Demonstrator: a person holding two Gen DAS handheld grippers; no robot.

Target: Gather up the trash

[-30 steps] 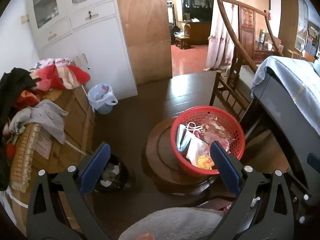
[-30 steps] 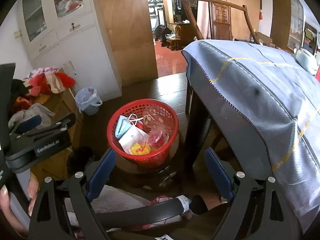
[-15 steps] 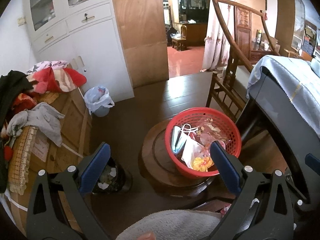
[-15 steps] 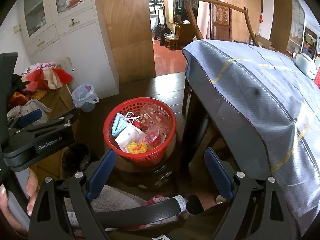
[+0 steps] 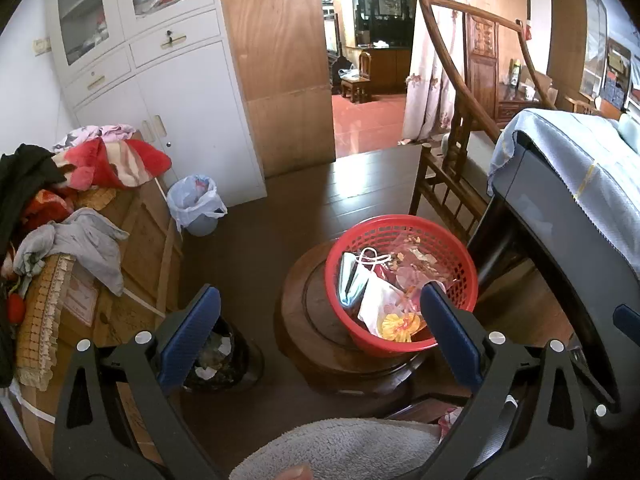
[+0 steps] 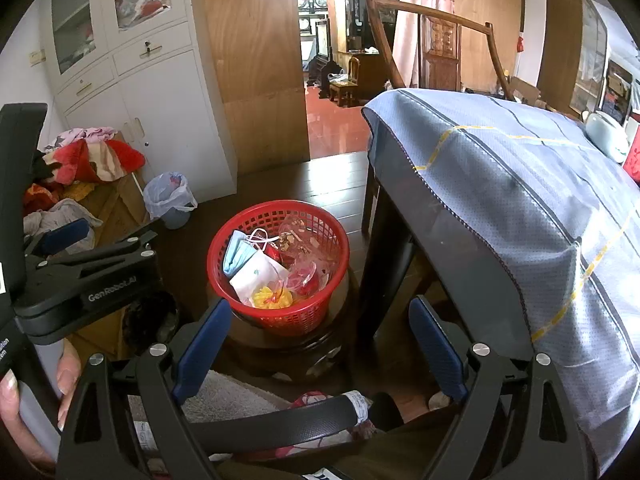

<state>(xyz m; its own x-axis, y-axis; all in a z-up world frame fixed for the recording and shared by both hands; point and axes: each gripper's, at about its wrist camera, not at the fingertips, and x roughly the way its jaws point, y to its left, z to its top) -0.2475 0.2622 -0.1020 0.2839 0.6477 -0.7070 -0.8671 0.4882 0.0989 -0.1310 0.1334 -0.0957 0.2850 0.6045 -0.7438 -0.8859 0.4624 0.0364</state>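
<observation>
The big bench draped in a blue-grey cloth with yellow stripes [image 6: 520, 216] fills the right of the room, and a low wooden chest heaped with crumpled clothes [image 5: 80, 208] takes the left. On the dark floor between them stands a round dark wooden stool [image 5: 316, 320], and on it sits the red plastic mesh basket [image 6: 276, 312], near the bench leg. It holds the trash: a pale blue face mask [image 6: 236, 256], a white paper packet [image 6: 256, 276], clear plastic wrappers [image 6: 304, 236] and a yellow flower-like scrap [image 6: 272, 296]. At the foot of the chest, near left, is a small black bin with paper scraps [image 5: 216, 356]; farther back by the white cupboard stands a small bin lined with a pale plastic bag [image 5: 196, 208].

The left tongs [image 5: 320, 320] and the right tongs [image 6: 316, 336] both stand wide apart and hold nothing, poised above and short of the basket.

I judge this the approach step, with nothing yet picked up. The next move calls for bringing one pair of tongs down to the basket, either to pinch its rim or to pluck a piece out, and carrying it to a bin; the loose light wrappers may slip.

Against the view a second ago, the basket sits a little lower and nearer in both cameras, so both tongs have edged towards it, jaws unchanged.
</observation>
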